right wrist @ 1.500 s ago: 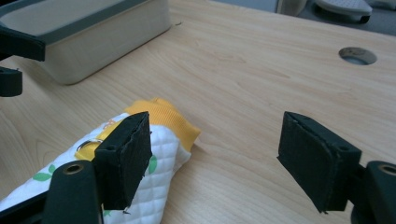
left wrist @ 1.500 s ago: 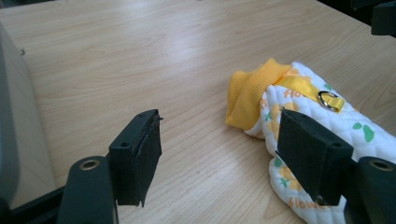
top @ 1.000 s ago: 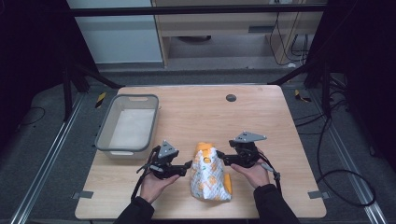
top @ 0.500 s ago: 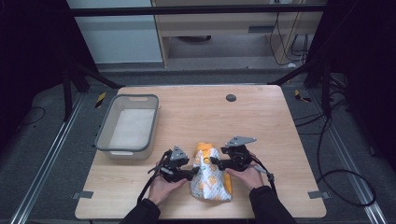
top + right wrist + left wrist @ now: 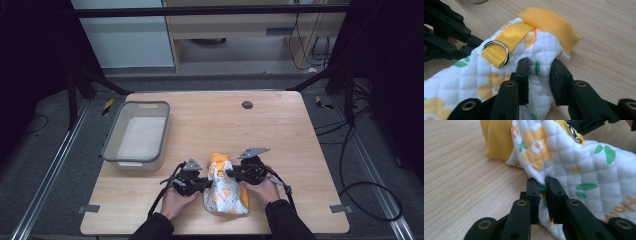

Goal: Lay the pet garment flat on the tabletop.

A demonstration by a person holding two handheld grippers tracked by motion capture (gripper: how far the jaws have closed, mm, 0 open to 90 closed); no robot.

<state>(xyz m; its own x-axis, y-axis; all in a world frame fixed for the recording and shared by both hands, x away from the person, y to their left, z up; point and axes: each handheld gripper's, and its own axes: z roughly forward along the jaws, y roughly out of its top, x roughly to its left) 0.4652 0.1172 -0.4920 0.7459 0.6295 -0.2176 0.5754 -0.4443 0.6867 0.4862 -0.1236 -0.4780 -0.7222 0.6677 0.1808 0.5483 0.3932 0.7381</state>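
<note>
Pinching opposite edges of the quilted mitt [image 5: 226, 192] near the desk's [image 5: 280, 130] front edge, left gripper [image 5: 206, 185] and right gripper [image 5: 231, 173] have just closed on fabric; bin [image 5: 111, 145] well apart at left edge.

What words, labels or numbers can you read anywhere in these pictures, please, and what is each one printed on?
"How": orange letters on the quilted floral cloth, cut off at the edge of the left gripper view, so the word may run on.
Further orange marks near the cloth's yellow ribbed cuff: too partial to read.
The grey bin and the table bear no readable text.
</note>
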